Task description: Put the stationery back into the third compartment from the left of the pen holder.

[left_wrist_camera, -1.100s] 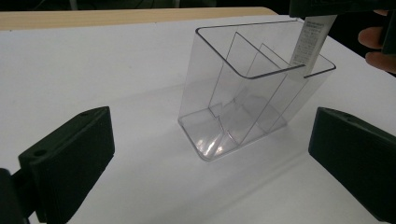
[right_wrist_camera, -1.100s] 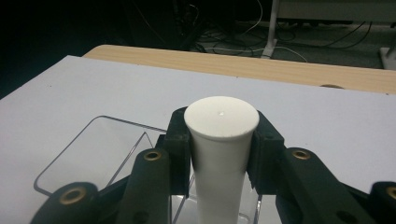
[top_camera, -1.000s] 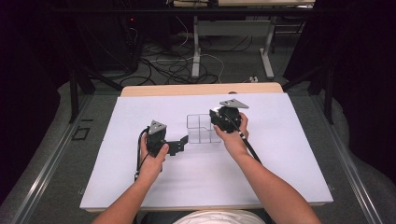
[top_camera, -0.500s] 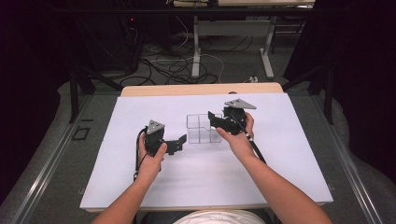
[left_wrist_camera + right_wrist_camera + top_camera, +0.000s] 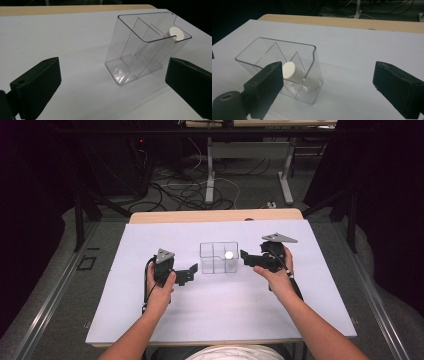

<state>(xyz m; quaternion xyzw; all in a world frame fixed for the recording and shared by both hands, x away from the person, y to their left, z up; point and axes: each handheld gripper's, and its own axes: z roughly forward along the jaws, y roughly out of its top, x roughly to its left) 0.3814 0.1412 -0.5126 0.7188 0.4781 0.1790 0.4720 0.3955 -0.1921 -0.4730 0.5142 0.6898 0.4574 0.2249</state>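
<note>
- White sheet (image 5: 150,320) covers a wooden table (image 5: 215,215).
- Grey floor (image 5: 55,290) surrounds it.
- Cables (image 5: 185,190) lie beyond, beside desk legs (image 5: 210,175).
- Background dark.

the white table cover (image 5: 220,315) is evenly lit, seemingly from overhead; surroundings fall to near black. soft shadows, faint glints on the clear box (image 5: 140,60); near jaws look slightly soft.

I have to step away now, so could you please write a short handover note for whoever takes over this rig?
Left gripper: jaws open, empty, beside the clear divided box.
Right gripper: its jaws have just been opening; nothing between them, just right of the box.
White cylinder: leaning inside one compartment on the box's right-gripper side.
Done: cylinder is in the box and released.
Left: probably just drawing both grippers clear; other compartments look empty.
</note>
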